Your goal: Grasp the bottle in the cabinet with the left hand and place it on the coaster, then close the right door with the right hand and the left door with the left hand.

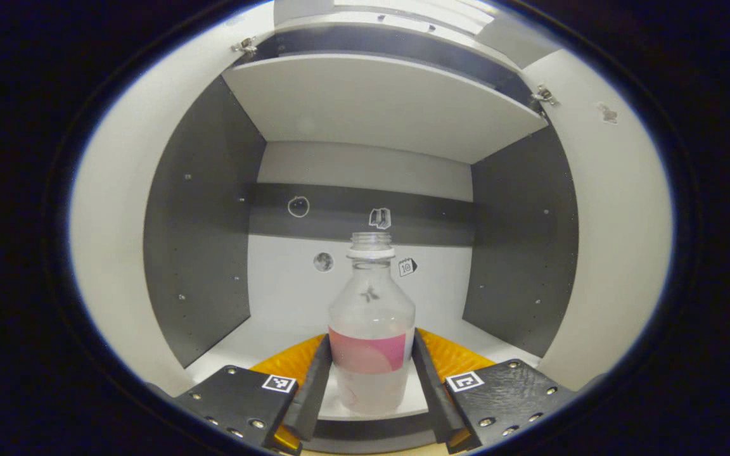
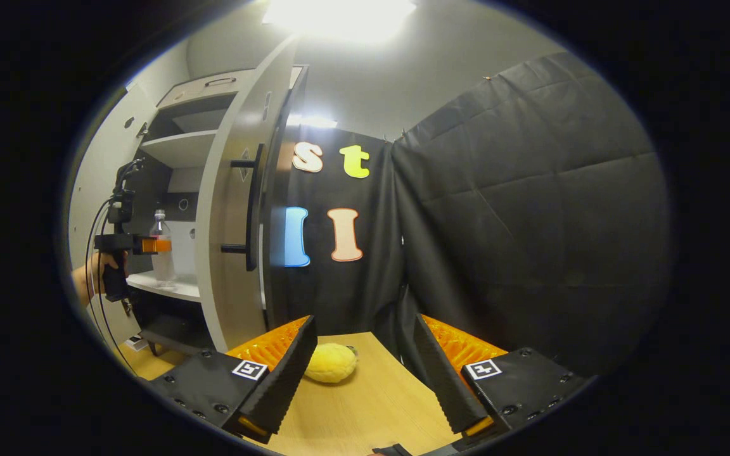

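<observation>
Inside cabinet (image 1: pixel 200 253): left gripper (image 1: pixel 370 373) straddling upright bottle (image 1: pixel 371 329), jaws apparently touching it. Right gripper (image 2: pixel 362 373) spread wide over table (image 2: pixel 365 411).

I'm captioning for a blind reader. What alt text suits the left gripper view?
A clear capless bottle with a pink label stands on a white cabinet shelf, between the left gripper's open fingers. Both cabinet doors are open.

Clear bottle (image 1: pixel 371 329), pink label; grey-white cabinet (image 1: pixel 365 107); yellow coaster (image 2: pixel 331 363).
</observation>
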`<state>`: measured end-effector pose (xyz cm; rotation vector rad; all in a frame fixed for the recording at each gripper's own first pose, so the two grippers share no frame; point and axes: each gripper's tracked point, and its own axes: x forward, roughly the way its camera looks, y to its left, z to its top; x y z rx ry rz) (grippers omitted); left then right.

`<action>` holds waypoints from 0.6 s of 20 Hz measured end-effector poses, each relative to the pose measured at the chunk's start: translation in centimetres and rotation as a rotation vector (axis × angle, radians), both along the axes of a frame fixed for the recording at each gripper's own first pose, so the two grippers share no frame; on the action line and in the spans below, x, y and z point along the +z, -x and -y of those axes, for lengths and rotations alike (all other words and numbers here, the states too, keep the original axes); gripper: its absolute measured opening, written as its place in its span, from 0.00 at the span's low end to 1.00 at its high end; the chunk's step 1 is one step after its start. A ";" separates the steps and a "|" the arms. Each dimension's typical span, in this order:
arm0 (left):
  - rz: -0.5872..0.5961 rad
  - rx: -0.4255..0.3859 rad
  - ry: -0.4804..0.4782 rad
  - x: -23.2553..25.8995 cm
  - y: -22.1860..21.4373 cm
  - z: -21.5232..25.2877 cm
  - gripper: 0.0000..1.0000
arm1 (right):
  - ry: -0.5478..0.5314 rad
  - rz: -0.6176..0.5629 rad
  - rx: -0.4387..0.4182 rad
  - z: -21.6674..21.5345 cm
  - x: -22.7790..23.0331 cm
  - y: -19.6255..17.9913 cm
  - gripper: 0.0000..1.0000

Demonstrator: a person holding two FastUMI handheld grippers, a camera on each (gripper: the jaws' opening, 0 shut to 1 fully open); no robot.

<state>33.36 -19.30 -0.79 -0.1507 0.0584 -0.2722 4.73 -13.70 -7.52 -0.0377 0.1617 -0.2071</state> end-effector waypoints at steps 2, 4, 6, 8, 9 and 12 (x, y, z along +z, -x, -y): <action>0.015 0.012 -0.007 0.3 1.8 -0.5 0.71 | -0.014 0.003 0.030 -0.2 0.0 0.4 0.97; 0.029 0.027 -0.021 0.4 4.0 -1.0 0.70 | -0.026 0.004 0.063 -0.4 0.0 0.6 0.96; 0.034 0.047 -0.037 0.1 6.1 -1.7 0.70 | -0.033 0.004 0.094 -0.6 0.0 0.8 0.96; 0.030 0.071 -0.044 -0.5 8.0 -2.3 0.71 | -0.041 -0.001 0.126 -0.8 -0.1 1.3 0.96; 0.024 0.080 -0.046 -1.0 9.0 -2.5 0.70 | -0.044 -0.004 0.142 -1.0 -0.2 1.5 0.96; 0.002 0.101 -0.053 -2.4 11.8 -2.9 0.70 | -0.052 -0.012 0.186 -1.3 -0.4 2.1 0.96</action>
